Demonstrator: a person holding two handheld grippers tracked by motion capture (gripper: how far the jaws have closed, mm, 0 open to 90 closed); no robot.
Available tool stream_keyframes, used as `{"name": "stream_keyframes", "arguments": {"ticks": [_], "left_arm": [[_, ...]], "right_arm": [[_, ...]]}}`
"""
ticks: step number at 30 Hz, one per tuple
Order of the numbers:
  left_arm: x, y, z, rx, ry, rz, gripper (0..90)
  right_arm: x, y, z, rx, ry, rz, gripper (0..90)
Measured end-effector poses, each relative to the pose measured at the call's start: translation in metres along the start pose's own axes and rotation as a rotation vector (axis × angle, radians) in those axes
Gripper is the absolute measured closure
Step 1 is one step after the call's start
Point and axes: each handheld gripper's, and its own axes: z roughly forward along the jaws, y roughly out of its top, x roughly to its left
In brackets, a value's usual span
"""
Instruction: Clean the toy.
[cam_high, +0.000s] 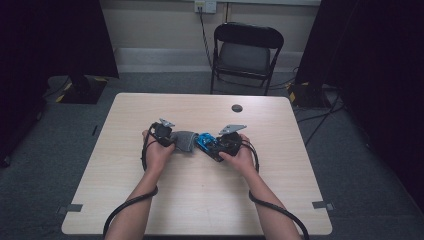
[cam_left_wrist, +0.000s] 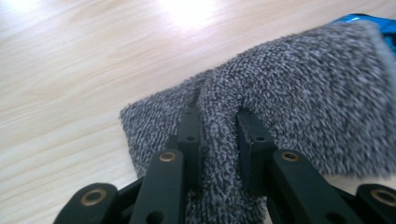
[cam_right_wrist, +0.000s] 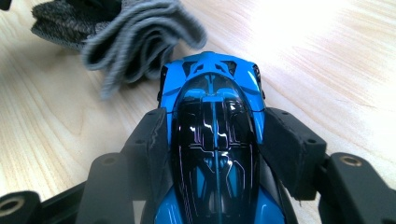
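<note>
A grey fuzzy cloth (cam_high: 185, 140) lies bunched at the middle of the wooden table (cam_high: 150, 200). My left gripper (cam_high: 167, 137) is shut on a fold of that cloth (cam_left_wrist: 299, 102), which rises between the two black pads (cam_left_wrist: 189, 135). A shiny blue toy car (cam_high: 205, 141) with a dark canopy sits just right of the cloth. My right gripper (cam_high: 216, 146) is shut on the blue toy car (cam_right_wrist: 215, 140), its pads (cam_right_wrist: 289, 144) pressed against both sides. The car's nose touches the folded cloth (cam_right_wrist: 135, 42).
A black folding chair (cam_high: 245, 52) stands beyond the far edge of the table. A small dark round disc (cam_high: 237, 108) sits in the tabletop near that edge. Dark stands and cables (cam_high: 320, 100) lie on the grey carpet at both sides.
</note>
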Motion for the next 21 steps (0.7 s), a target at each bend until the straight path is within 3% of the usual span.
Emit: {"name": "stream_keyframes", "arguments": {"ticks": [5, 11, 19, 21], "left_arm": [[0.005, -0.003, -0.01, -0.018, -0.007, -0.019, 73.6], [0.001, -0.007, -0.027, -0.047, -0.063, -0.017, 73.6], [-0.012, -0.015, -0.045, -0.085, -0.117, 0.037, 73.3], [-0.016, -0.016, -0.049, -0.087, -0.122, 0.069, 73.0]], "right_arm": [[0.0, 0.0, 0.0, 0.0, 0.001, -0.003, 41.3], [0.0, -0.002, 0.0, -0.013, 0.003, -0.007, 41.2], [-0.001, -0.002, 0.001, -0.021, 0.009, -0.019, 40.0], [-0.001, -0.003, 0.001, -0.024, 0.008, -0.027, 39.0]]}}
